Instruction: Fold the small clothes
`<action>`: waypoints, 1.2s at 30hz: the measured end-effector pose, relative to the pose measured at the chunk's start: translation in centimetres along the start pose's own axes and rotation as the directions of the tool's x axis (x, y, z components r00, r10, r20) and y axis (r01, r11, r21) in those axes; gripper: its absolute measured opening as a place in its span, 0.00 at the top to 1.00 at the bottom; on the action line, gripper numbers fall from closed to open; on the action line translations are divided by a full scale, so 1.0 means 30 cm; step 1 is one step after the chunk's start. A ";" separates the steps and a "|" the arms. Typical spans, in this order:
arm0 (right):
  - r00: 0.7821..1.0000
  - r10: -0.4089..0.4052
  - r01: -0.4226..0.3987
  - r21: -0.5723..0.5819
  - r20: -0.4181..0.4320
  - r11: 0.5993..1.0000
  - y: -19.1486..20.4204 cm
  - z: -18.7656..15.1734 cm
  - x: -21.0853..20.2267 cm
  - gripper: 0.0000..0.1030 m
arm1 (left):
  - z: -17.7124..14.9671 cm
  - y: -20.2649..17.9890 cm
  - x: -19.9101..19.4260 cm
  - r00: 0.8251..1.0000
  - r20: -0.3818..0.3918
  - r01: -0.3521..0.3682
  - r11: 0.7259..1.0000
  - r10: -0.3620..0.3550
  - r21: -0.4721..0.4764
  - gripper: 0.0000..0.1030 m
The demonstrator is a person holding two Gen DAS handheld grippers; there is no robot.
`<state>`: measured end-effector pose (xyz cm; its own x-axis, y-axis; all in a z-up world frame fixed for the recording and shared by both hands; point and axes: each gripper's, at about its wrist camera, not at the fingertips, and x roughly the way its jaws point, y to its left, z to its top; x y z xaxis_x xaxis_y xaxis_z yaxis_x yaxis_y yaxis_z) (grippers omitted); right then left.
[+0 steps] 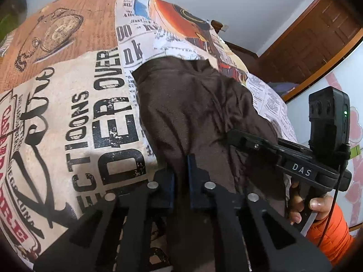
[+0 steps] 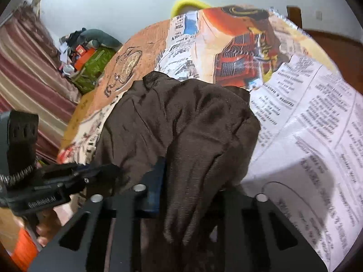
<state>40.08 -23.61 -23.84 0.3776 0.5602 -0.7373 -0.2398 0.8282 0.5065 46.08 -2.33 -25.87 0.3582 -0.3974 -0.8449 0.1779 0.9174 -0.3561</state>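
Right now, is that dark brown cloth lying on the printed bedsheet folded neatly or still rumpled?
Rumpled. The dark brown cloth lies bunched in creases on the printed bedsheet, its near edge pinched by the left gripper and right gripper.

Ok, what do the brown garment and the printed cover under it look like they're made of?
Brown garment: thin, soft knit, faint sheen; it drapes in fine limp wrinkles. Printed cover: likely woven cotton-type cloth, matte; a visible weave texture and worn-look print.

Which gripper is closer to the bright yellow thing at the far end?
Neither clearly. Left gripper and right gripper both pinch the brown cloth's near edge, far from the yellow thing.
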 end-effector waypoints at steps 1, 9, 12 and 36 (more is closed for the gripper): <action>1.000 -0.007 0.007 -0.021 -0.001 1.000 0.018 0.002 -0.010 0.85 | -0.001 -0.005 -0.017 1.000 0.011 -0.006 1.000 0.006 0.007 0.93; 0.999 0.003 0.004 -0.150 0.042 0.989 0.202 0.024 -0.095 0.87 | -0.009 -0.011 -0.227 0.987 0.150 -0.070 0.997 0.064 0.036 0.94; 0.998 0.032 -0.020 -0.193 0.060 0.981 0.305 0.041 -0.115 0.87 | -0.024 0.016 -0.351 0.971 0.218 -0.105 0.994 0.096 0.029 0.94; 0.979 0.149 -0.187 -0.309 -0.142 0.933 0.923 0.014 0.459 0.87 | -0.174 0.802 -0.591 0.939 0.119 -0.286 0.923 0.324 -0.258 0.94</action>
<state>39.03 7.02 -19.79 0.2066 0.6735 -0.7098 -0.5705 0.6722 0.4718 39.23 26.90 -21.54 0.5026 -0.0784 -0.8609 -0.1746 0.9662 -0.1899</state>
